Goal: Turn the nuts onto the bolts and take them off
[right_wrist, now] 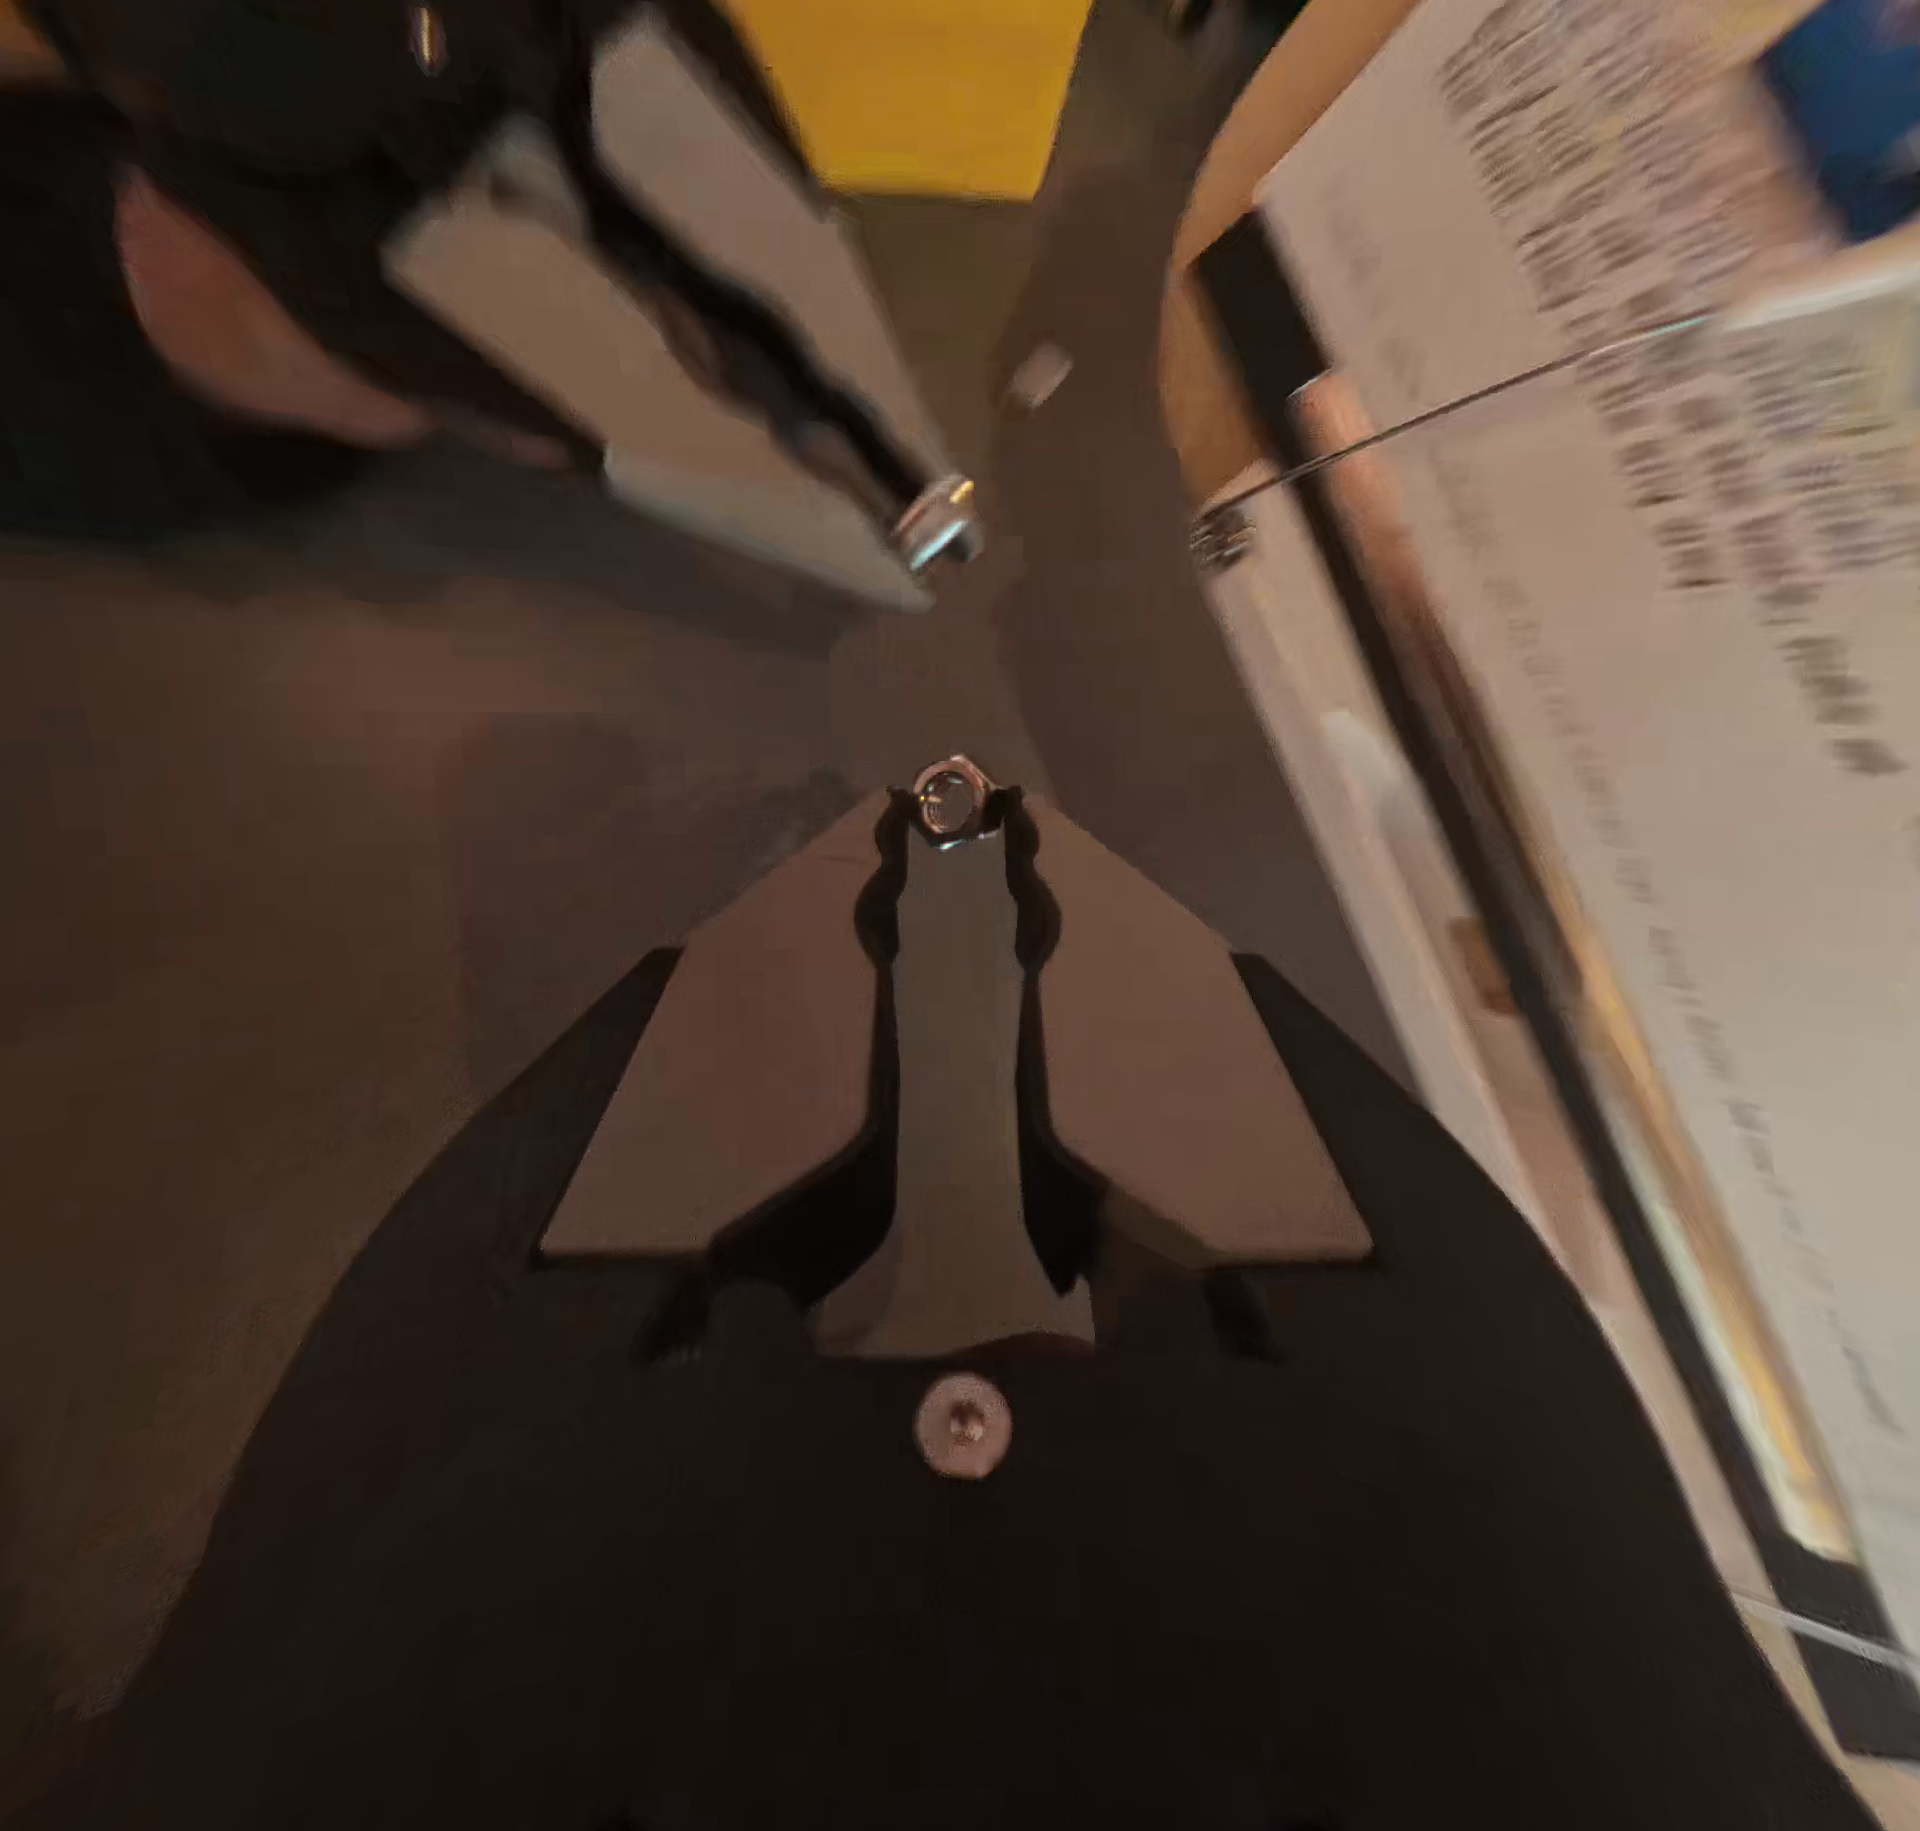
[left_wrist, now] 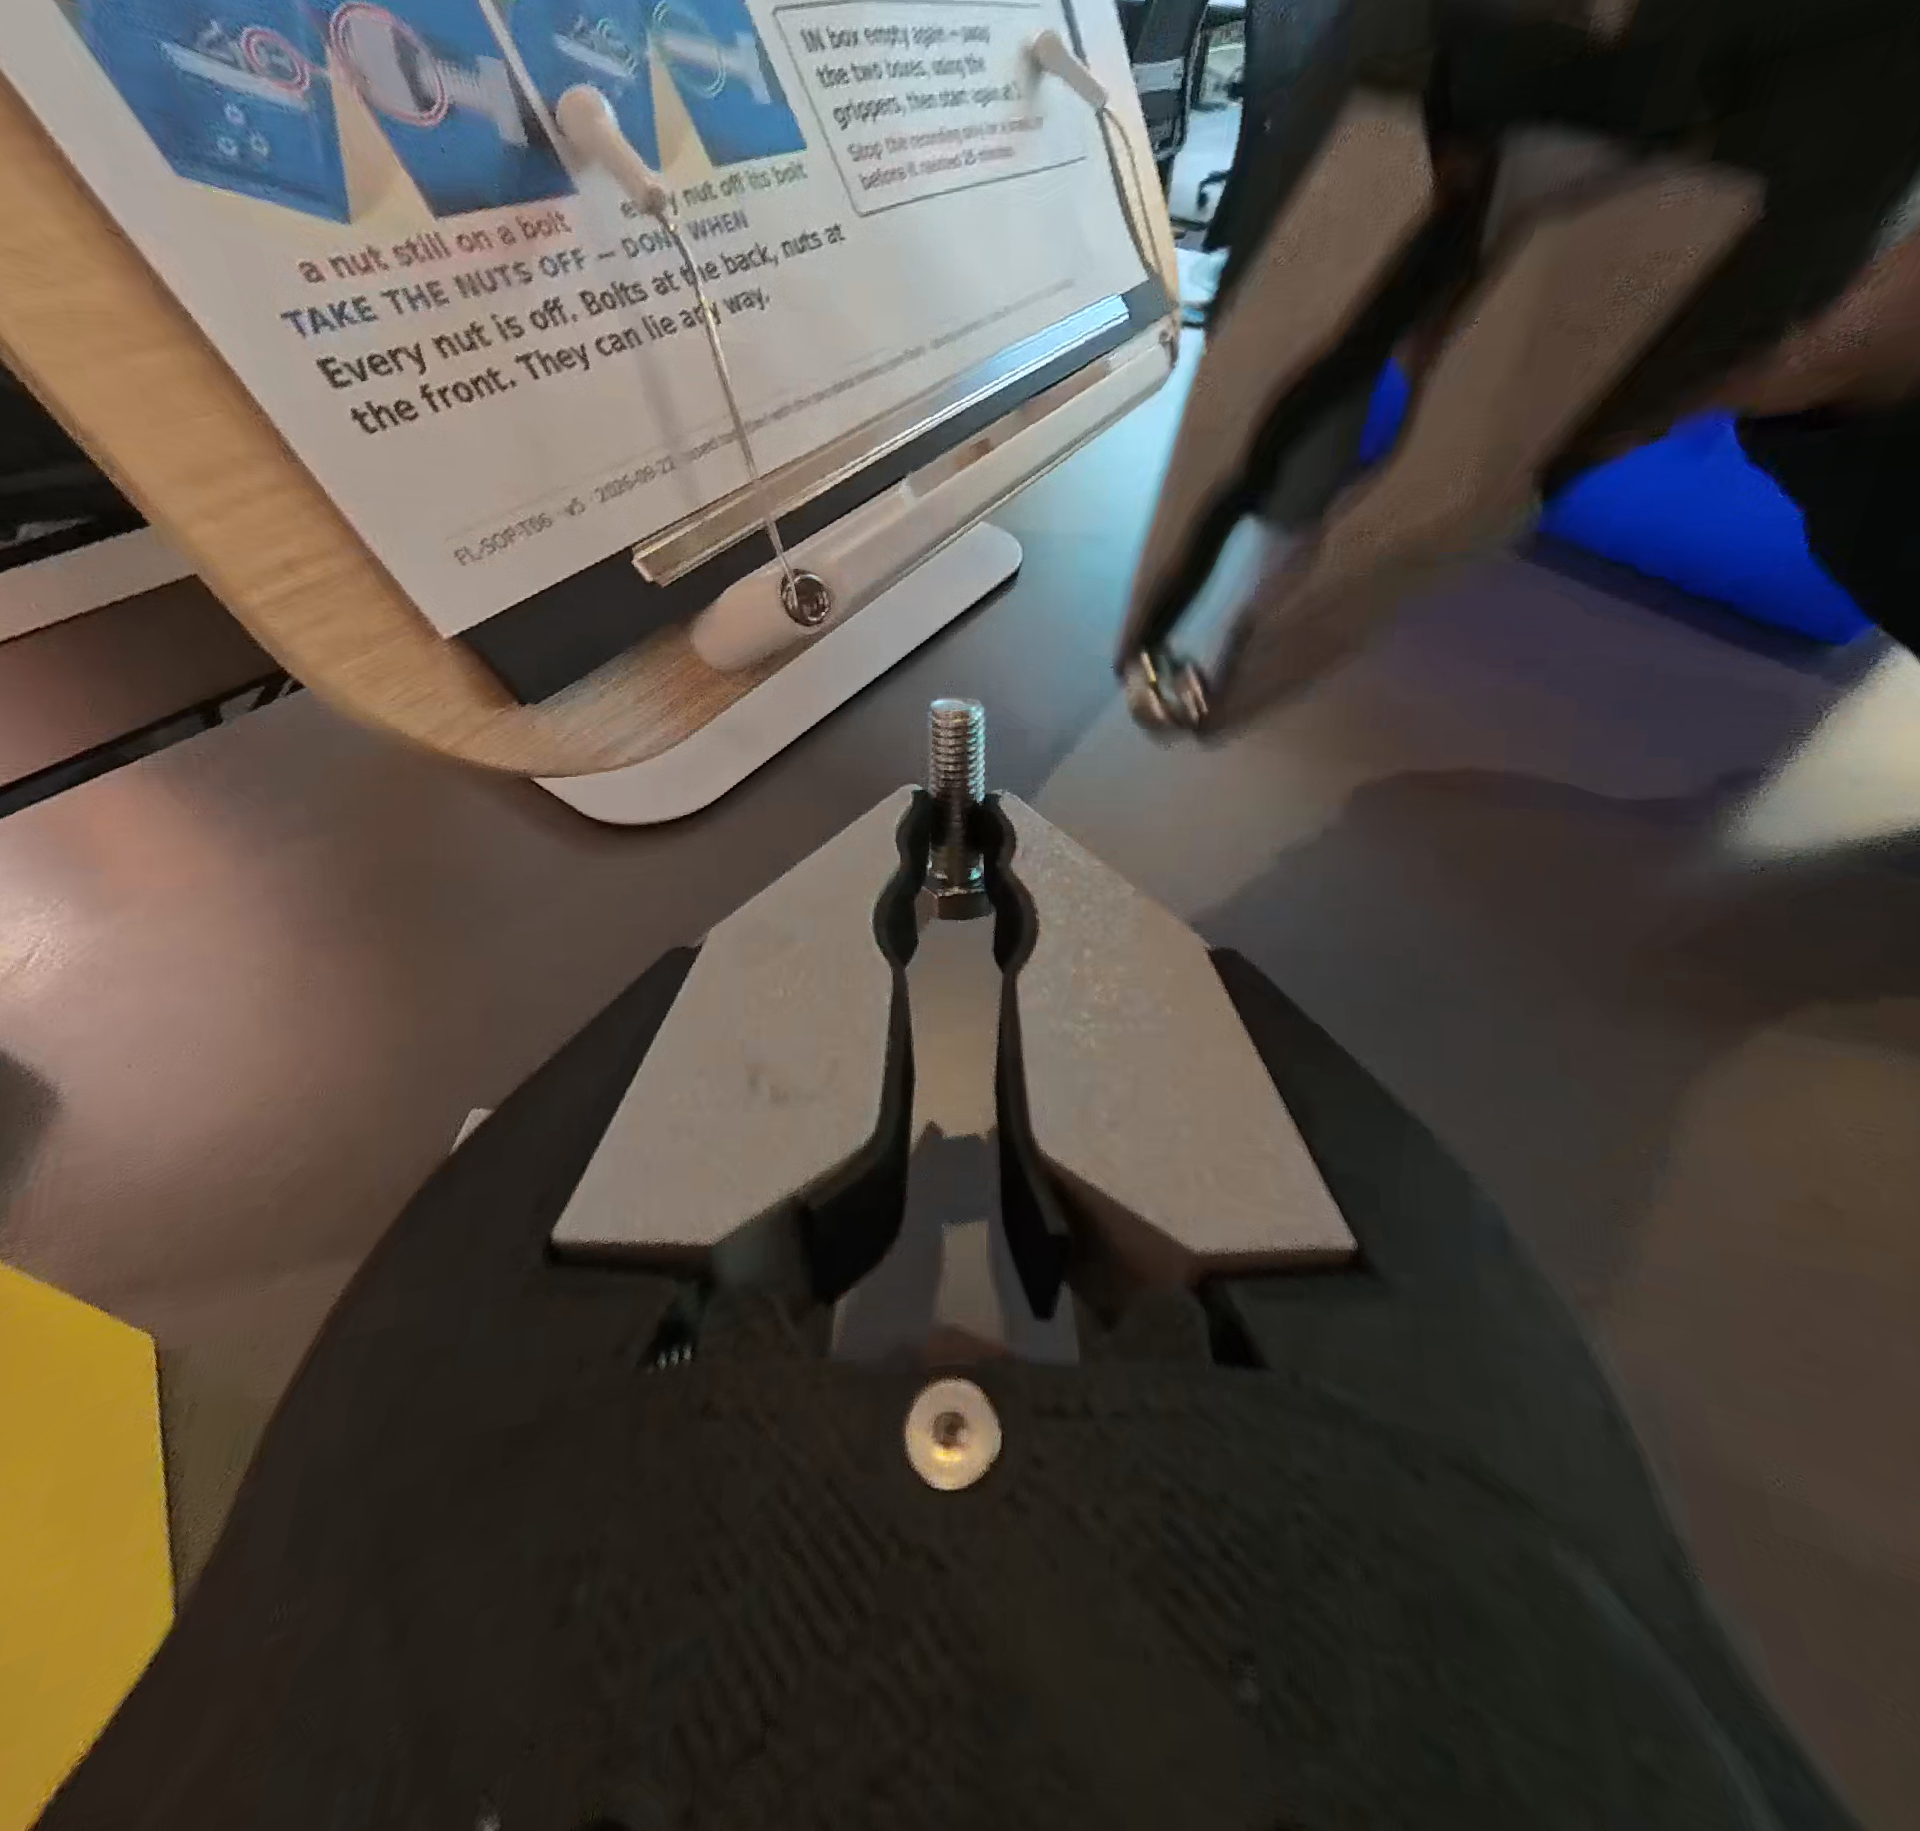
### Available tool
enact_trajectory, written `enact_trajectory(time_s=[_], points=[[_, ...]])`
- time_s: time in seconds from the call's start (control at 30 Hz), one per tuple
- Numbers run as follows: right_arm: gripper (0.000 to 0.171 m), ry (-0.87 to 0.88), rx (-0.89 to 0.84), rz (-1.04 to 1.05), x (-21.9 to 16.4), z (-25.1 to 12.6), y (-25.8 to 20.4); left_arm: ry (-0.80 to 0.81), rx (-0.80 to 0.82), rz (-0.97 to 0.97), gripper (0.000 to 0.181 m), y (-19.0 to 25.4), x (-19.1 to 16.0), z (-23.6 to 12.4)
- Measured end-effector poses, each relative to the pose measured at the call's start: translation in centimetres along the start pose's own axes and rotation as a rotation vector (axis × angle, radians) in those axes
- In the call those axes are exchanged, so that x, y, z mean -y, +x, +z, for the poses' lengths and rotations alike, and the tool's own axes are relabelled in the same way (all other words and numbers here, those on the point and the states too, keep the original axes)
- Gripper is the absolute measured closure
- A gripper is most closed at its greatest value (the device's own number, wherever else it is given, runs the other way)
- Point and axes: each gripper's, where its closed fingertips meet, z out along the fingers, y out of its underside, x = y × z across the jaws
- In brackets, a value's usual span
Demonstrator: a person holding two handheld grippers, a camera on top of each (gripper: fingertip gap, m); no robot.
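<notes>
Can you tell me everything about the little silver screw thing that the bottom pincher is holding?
It is a small shiny silver metal bolt, with spiral threads along its shaft and a six-sided head at the near end. The grey-and-black left gripper is shut on it: its black pads pinch the head and lower shaft, and the threaded tip pokes out bare beyond the fingertips. No nut is on it. It is held up off the dark brown table.
</notes>
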Motion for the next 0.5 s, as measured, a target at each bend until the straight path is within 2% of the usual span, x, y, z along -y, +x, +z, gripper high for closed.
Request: enact_trajectory(time_s=[0.07, 0.2, 0.3, 0.4, 0.5], points=[[0.157, -0.060, 0.060, -0.060, -2.2, 2.4, -2.1, -0.004, 0.012, -0.007, 0.174, -0.2, -0.1, 0.0], [0.156, -0.118, -0.031, -0.154, -5.4, 5.2, -2.9, 0.006, 0.015, -0.019, 0.174, -0.4, 0.1, -0.1], [0.155, -0.067, -0.046, -0.208, -5.7, 5.2, -3.9, 0.008, 0.015, -0.030, 0.174, -0.5, 0.1, -0.1], [0.145, -0.043, -0.034, -0.275, -5.8, 4.7, -5.0, 0.013, 0.001, -0.051, 0.174, -0.4, 0.1, 0.0], [0.145, -0.017, -0.004, -0.315, -5.9, 4.1, -5.8, 0.015, -0.003, -0.062, 0.174, -0.5, 0.1, 0.0]])
